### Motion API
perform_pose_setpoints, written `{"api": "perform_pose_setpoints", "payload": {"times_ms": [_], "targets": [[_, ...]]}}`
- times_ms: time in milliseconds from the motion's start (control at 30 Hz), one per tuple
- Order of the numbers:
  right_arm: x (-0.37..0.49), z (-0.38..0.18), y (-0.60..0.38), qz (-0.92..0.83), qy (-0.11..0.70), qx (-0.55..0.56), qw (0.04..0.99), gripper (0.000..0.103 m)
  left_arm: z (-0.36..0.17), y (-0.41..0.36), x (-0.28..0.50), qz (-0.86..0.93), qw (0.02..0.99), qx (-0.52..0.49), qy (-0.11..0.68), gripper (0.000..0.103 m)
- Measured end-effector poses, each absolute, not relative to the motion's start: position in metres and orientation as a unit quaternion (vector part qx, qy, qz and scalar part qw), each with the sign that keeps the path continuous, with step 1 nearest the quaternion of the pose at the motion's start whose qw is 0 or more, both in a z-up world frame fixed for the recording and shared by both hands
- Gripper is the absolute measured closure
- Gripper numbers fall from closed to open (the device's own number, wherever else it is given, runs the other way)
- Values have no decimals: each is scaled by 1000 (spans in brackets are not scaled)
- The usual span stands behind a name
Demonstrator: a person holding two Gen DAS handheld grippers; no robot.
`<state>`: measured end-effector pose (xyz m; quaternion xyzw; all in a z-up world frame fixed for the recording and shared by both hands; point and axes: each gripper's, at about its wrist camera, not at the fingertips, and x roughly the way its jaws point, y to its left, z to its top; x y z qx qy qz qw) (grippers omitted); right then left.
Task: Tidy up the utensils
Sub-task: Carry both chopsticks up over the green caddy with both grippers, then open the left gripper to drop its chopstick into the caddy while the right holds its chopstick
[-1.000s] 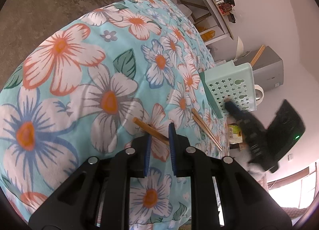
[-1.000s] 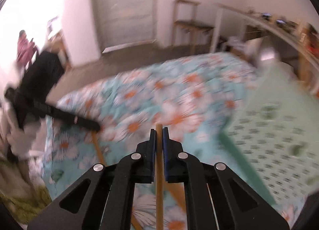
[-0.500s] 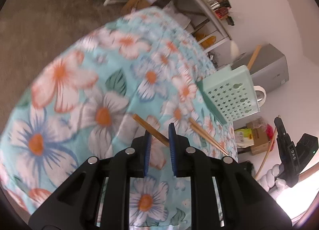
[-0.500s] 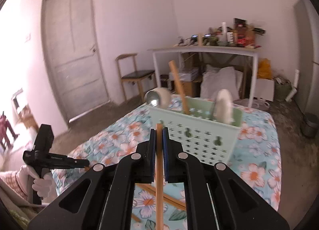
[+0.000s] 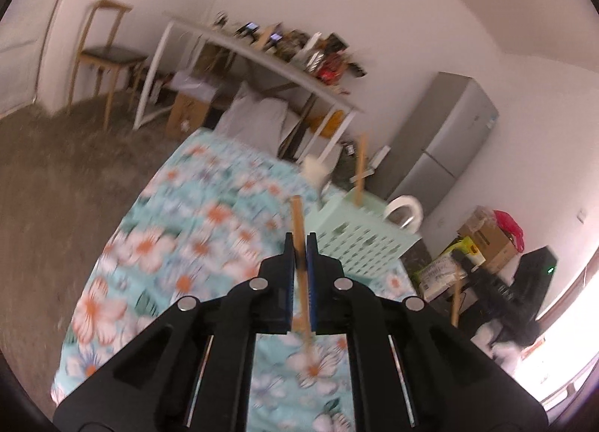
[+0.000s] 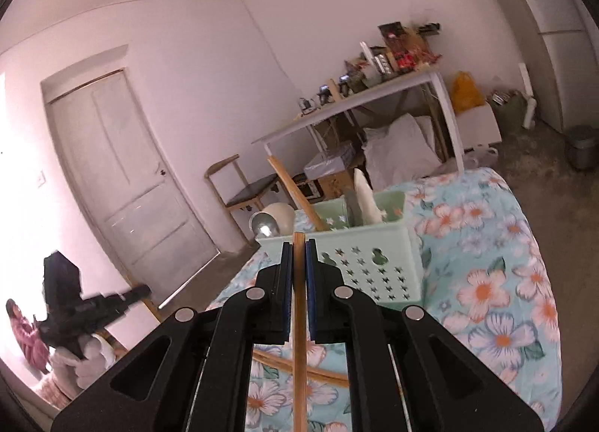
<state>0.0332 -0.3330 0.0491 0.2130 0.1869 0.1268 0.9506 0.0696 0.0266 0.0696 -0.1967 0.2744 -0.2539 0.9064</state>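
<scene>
Both grippers (no readable writing) pinch chopsticks [image 6: 298, 304].

Two wrist fisheyes, facing forward, sharing basket [image 5: 365, 241] [image 6: 374, 259], floral bed [image 5: 194, 230] [image 6: 498, 282]

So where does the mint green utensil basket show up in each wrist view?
Left wrist: the basket sits right of centre, just beyond the gripper tips.
Right wrist: the basket is at centre, directly ahead of the gripper.
Shared landmark: the floral bedspread beneath it.
</scene>
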Motion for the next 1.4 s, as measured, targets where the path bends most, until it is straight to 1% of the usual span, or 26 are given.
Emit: {"api": "perform_pose_setpoints", "payload": {"times_ms": [267, 433, 567, 833, 1000, 1133, 1233, 1300, 1333, 1367, 1400], "targets": [[23, 56, -340, 125, 163, 222, 953, 96, 135, -5, 82, -301, 918, -164, 198, 98], [17, 61, -340, 125, 157, 219, 955, 96, 177, -30, 94, -325, 923, -154, 136, 98], [12, 64, -343, 123, 149, 220, 956, 96, 193, -58, 109, -334, 927, -139, 102, 98], [6, 71, -350, 117, 147, 214, 959, 96, 189, -120, 154, -328, 932, -116, 104, 98], [2, 74, -355, 114, 143, 214, 960, 96, 181, -152, 170, -312, 942, -83, 95, 98], [5, 72, -362, 110, 147, 220, 958, 96, 168, -169, 180, -304, 945, -67, 103, 98], [7, 69, -364, 109, 152, 224, 957, 96, 152, -178, 186, -300, 944, -57, 125, 98], [8, 68, -365, 108, 155, 224, 956, 96, 140, -179, 188, -301, 941, -53, 147, 96], [9, 67, -366, 108, 157, 225, 956, 96, 137, -176, 186, -302, 940, -54, 151, 89], [10, 66, -366, 108, 158, 225, 955, 96, 132, -172, 183, -302, 939, -55, 156, 77], [11, 66, -367, 107, 159, 226, 955, 96, 131, -170, 180, -300, 939, -57, 157, 72]]}}
